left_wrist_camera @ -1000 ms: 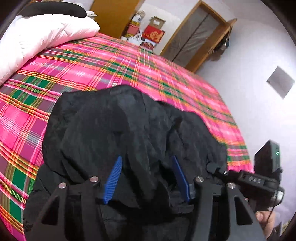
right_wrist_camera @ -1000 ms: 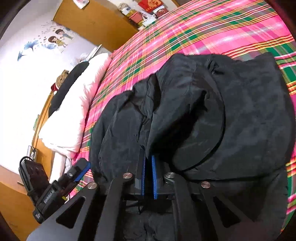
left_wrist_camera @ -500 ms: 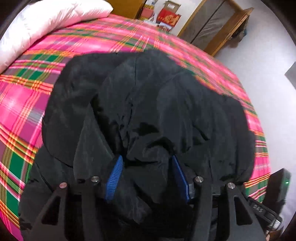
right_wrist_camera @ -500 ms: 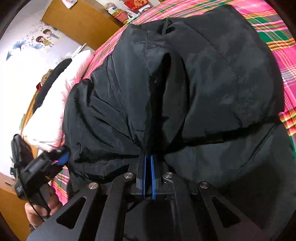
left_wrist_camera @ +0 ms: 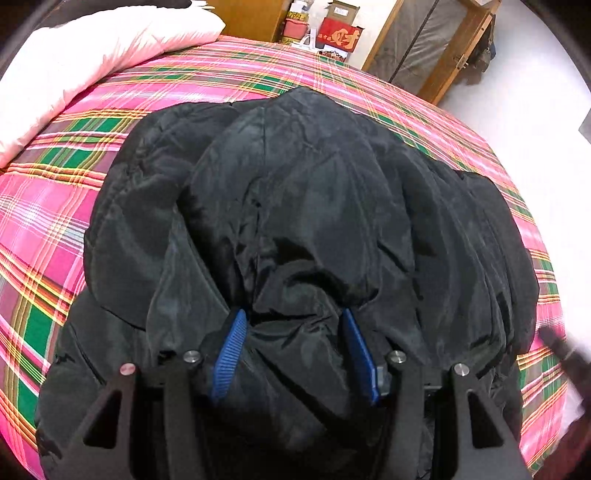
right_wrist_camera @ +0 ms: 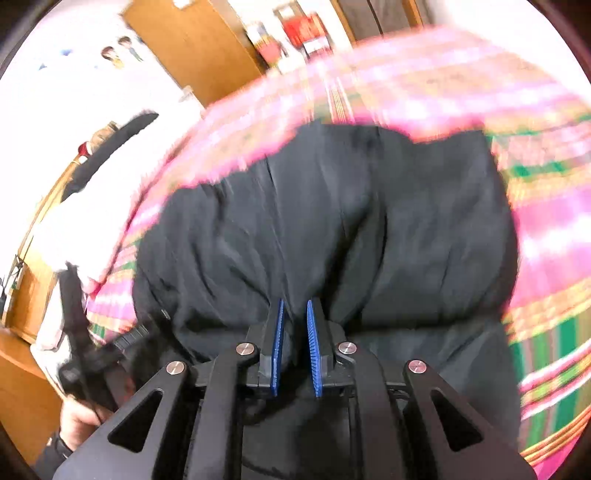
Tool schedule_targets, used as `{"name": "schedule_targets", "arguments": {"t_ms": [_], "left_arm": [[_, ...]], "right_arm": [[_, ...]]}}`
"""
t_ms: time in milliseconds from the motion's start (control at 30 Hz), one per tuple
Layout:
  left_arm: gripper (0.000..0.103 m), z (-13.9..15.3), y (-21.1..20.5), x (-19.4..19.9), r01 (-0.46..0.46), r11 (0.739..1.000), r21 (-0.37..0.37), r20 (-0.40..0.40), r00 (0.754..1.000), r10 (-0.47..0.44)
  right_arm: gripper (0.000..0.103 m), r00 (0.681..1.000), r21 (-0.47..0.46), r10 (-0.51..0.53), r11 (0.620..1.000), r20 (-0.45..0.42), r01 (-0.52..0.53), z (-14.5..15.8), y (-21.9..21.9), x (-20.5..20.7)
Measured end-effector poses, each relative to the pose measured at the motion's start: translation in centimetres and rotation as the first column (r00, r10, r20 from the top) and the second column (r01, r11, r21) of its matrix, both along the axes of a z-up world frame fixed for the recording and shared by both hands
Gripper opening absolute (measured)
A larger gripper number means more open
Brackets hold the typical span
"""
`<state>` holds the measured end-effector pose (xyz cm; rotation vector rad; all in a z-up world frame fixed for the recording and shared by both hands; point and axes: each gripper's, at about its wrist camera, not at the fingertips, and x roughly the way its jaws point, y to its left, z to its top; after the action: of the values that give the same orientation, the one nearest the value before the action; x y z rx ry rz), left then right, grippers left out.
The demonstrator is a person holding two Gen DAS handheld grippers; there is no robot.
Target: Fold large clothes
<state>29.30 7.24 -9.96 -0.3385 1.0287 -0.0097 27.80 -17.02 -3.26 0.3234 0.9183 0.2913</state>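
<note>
so, a large black jacket (left_wrist_camera: 306,221) lies heaped on a bed covered with a pink, green and yellow plaid bedspread (left_wrist_camera: 44,229). its padded fabric is doubled over itself, a rounded upper layer sitting on a wider layer beneath, with deep creases running toward the camera.

the left gripper (left_wrist_camera: 295,325) has its blue-padded fingers (left_wrist_camera: 229,349) spread wide, and a thick bunch of the jacket fills the space between them — the cloth bulges up against both pads, so it grasps a fat fold of the jacket. at the right edge of this view a dark blurred shape shows, too smeared to name.

the right wrist view is motion-blurred. the right gripper (right_wrist_camera: 294,314) has its two blue pads close together with a narrow gap, and the jacket (right_wrist_camera: 332,221) pinches into a crease right at the tips; whether cloth is truly caught between them i cannot tell. at the lower left of that view a hand (right_wrist_camera: 79,415) grips a dark handle.

beyond the jacket, a white pillow (left_wrist_camera: 96,48) rests at the head of the bed, and a red box (left_wrist_camera: 338,35) stands near a wooden door frame (left_wrist_camera: 456,48).
</note>
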Motion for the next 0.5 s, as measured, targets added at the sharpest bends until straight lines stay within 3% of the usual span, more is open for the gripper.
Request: {"name": "schedule_targets", "arguments": {"t_ms": [100,200,233,333,500], "left_arm": [[0.057,0.0,-0.1,0.1,0.003,1.0,0.009,-0.001,1.0,-0.003],[0.058,-0.1,-0.1,0.2,0.005,1.0,0.01,0.0,1.0,-0.005],[0.058,-0.1,-0.1,0.2,0.008,1.0,0.008,0.002,1.0,-0.008],[0.058,-0.3,-0.6,0.1,0.024,0.999,0.022,0.019,1.0,-0.024],[0.059,-1.0,-1.3,0.4,0.036,0.996,0.078,0.039,0.998,-0.039]], "right_arm": [[0.016,0.999,-0.045,0.012,0.999,0.034,-0.01,0.9,0.6,2.5],[0.016,1.0,-0.122,-0.014,0.992,-0.012,0.012,-2.1,-0.1,5.6],[0.015,0.999,-0.11,-0.02,0.994,-0.048,0.014,-3.8,-0.9,6.4],[0.007,0.998,-0.09,-0.02,0.996,-0.061,0.014,-6.6,-2.6,6.2],[0.007,1.0,-0.132,-0.021,0.991,-0.013,0.019,-8.0,-2.1,6.0]]}}
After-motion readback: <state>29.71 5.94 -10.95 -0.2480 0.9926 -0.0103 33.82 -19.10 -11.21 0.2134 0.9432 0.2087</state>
